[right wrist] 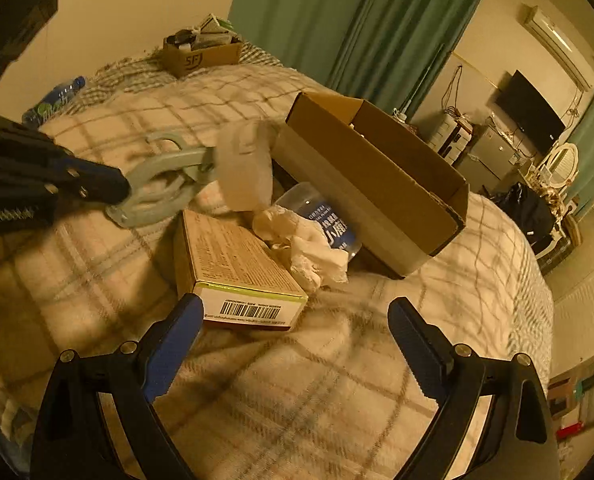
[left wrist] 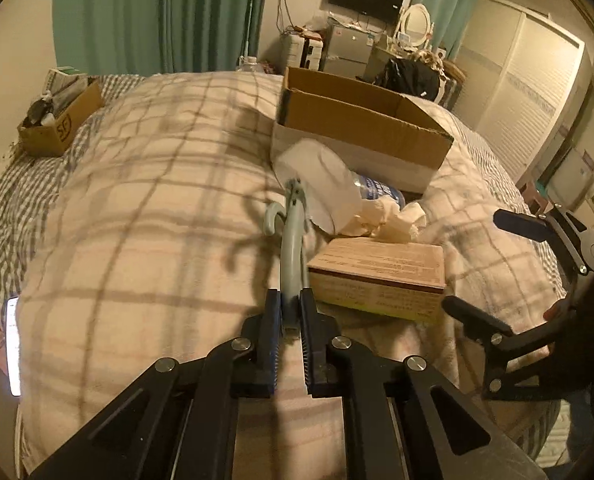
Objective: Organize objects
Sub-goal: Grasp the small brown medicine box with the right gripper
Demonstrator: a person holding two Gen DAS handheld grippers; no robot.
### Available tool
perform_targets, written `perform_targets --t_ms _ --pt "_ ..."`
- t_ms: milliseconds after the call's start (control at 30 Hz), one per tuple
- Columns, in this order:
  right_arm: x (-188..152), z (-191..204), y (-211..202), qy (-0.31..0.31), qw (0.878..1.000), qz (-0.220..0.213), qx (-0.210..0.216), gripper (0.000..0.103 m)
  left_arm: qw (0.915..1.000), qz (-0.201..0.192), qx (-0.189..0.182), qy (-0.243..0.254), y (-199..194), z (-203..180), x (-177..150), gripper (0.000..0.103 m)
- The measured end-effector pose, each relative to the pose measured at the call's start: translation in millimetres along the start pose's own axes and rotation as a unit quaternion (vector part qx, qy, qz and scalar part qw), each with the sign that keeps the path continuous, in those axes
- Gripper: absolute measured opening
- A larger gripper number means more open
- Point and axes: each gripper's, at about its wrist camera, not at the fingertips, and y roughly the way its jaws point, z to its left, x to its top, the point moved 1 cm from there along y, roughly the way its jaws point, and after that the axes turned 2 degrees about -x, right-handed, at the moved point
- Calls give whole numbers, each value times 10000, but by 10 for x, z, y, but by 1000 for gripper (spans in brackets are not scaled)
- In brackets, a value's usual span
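The plaid blanket [left wrist: 145,208] of cream with grey-brown lines spreads under both grippers and carries everything else. Ahead of the left gripper [left wrist: 290,312] and slightly to its right stands the open cardboard box [left wrist: 361,128], brown inside with a pale outer wall, its near flap upright; from the right gripper [right wrist: 293,320] it sits ahead and to the right, past the clutter. Directly in front of the right gripper's left finger, nearly touching it, lies the flat carton [right wrist: 237,264], tan on top with a barcode on its white end; for the left gripper it lies just to the right of the fingertips. Beyond the carton a clear water bottle [right wrist: 329,220] with a blue label lies on its side against the box wall, with a crumpled tissue [right wrist: 309,252] resting between it and the carton. The left gripper is clamped narrowly on the handle of a pale grey-blue lint roller [left wrist: 293,240], which reaches straight forward from the fingers, its white paper-covered roll raised just short of the box. The right gripper is spread wide and holds nothing
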Motion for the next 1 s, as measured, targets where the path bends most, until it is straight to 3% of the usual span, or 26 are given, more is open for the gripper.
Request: perform_targets --t_ms 333,533,600,633,733,833,933,1000 --pt "-51 364 93 -822 9966 64 85 94 9999 111 -46 77 165 -54 -5 10" --pt "98 437 410 -998 9949 131 44 92 9991 328 81 270 376 -117 25 19" --pt "100 431 486 -945 9948 253 283 82 9992 319 37 257 375 -106 15 20" --pt "85 439 499 -953 9942 298 402 72 9992 312 -1 249 366 -101 13 21" --pt "70 478 411 -1067 9934 195 382 57 9992 330 -84 215 354 -95 15 23" --pt "82 406 317 -910 9951 133 355 52 9991 346 -147 220 339 -103 10 26" --pt "109 258 271 -572 9973 65 462 51 9986 383 -154 316 355 -151 12 37" --pt "123 164 271 -374 9981 -3 488 50 9979 408 -216 446 387 -228 25 58"
